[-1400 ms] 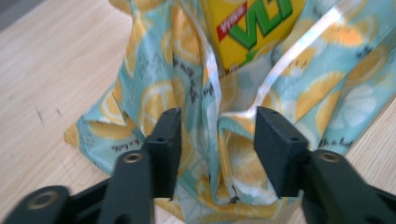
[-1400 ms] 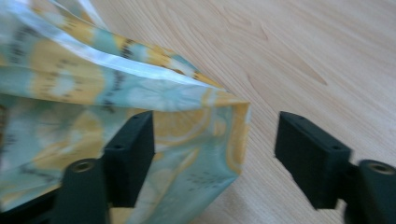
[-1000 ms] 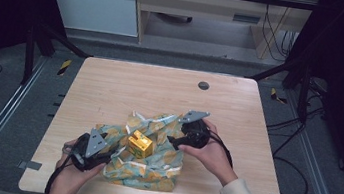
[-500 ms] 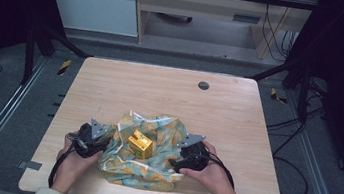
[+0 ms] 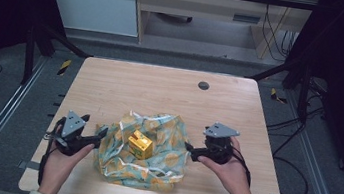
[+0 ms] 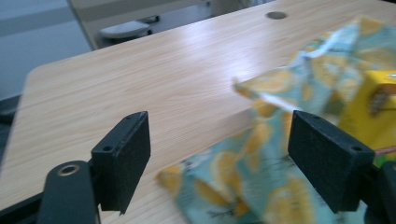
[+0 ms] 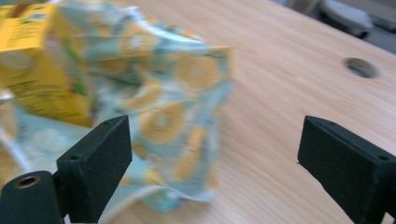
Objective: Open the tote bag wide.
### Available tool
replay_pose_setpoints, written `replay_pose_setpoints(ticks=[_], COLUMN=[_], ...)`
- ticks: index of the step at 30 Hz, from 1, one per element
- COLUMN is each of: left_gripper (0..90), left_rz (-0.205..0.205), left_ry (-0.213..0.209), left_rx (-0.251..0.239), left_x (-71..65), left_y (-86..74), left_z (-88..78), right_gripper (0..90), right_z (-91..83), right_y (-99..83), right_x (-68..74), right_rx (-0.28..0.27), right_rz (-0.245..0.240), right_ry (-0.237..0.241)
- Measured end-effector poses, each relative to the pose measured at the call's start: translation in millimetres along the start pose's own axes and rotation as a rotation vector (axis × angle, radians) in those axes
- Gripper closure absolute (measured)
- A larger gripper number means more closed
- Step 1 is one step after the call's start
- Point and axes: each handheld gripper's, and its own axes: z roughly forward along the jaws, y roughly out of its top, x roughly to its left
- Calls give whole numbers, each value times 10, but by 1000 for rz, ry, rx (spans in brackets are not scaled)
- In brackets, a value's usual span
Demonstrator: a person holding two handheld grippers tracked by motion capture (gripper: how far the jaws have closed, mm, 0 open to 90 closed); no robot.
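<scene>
The yellow carton [image 5: 140, 144], boxy and glossy, stands upright, long axis vertical, on a crumpled lemon-print cloth [image 5: 160, 168] near the wooden table's [image 5: 160, 90] front edge. The left gripper [image 5: 97, 139] and right gripper [image 5: 188, 150] flank the cloth; both jaws, just opening, stand wide, pressing on nothing.
</scene>
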Motion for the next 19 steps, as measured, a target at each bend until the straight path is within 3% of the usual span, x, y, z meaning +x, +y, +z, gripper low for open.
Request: replay_pose_setpoints(ticks=[4, 6, 8, 13, 19], left_gripper=[163, 142, 117, 82, 74], left_rz=[-50, -51, -42, -65, -81], left_ry=[52, 71, 72, 82, 93], left_rx=[24, 49, 88, 154, 176], left_x=[220, 286, 340, 477, 563], left_y=[-90, -150, -214, -346, -422], left_z=[-30, -23, 0, 45, 49], right_gripper=[101, 88, 83, 61, 70], right_z=[-105, -139, -160, -224, -360], right_y=[-89, -147, -222, -459, -701], right_x=[-179, -251, -314, -463, -606], right_rx=[-27, -27, -14, 29, 43], right_rz=[71, 90, 100, 167, 244], right_ry=[-46, -66, -81, -105, -130])
